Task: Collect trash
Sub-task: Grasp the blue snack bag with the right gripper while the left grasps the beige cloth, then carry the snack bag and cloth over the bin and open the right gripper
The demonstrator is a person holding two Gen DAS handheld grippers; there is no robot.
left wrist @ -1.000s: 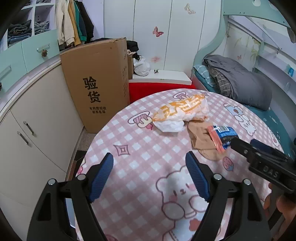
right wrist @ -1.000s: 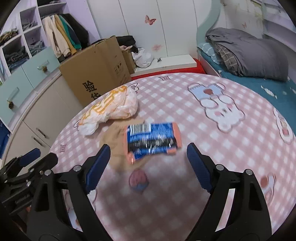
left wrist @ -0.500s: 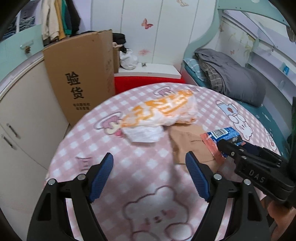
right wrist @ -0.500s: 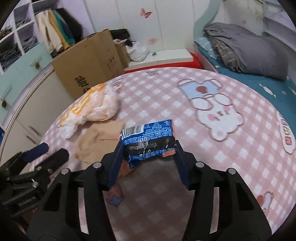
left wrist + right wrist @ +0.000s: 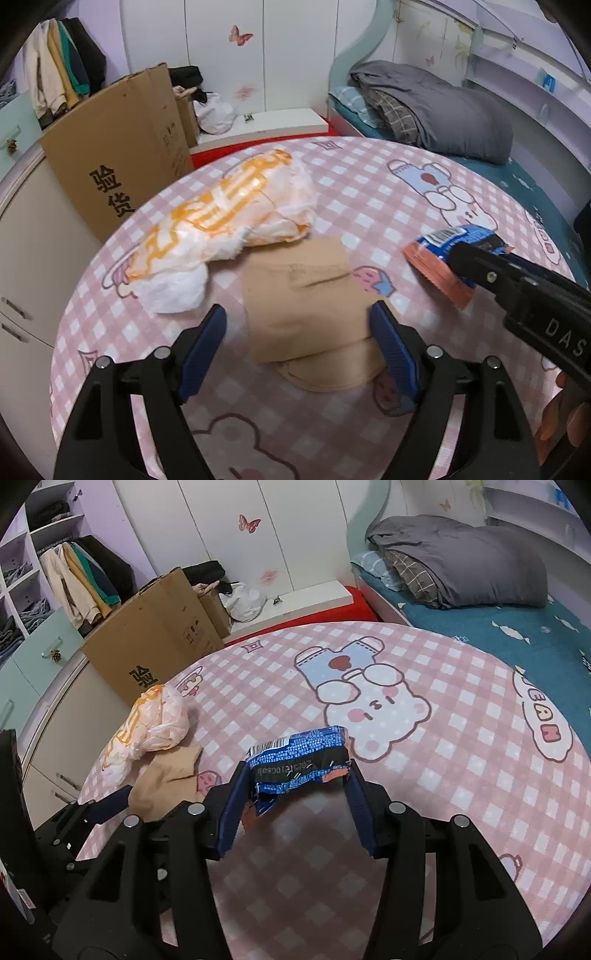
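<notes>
Right gripper (image 5: 295, 794): jaws closing on a blue snack wrapper (image 5: 299, 760), which sits crumpled between the two blue pads, both pads pressing its ends. The wrapper bulges upward between them, barcode end toward the left pad, orange trim showing at the lower edges. In the left wrist view the same wrapper (image 5: 443, 254) pokes out past the right gripper's black finger, over the right side of the tabletop (image 5: 369, 192).

Left gripper (image 5: 299, 332): jaws spread wide, nothing pinched. A tan folded paper bag (image 5: 303, 302) lies flat on the tabletop directly between and ahead of the blue pads; the right pad overlaps the bag's right edge in the view, the left pad stands apart from it. Whether the pads touch the bag, cannot tell.

An orange-and-white plastic bag (image 5: 229, 218) lies crumpled just beyond the tan bag, touching its far edge, toward the tabletop's left rim.

Tabletop cover is pink check with a cartoon bear print (image 5: 373, 705).

Off the tabletop: cardboard box (image 5: 118, 155) to the left, bed with a grey duvet (image 5: 436, 107) at the right.
</notes>
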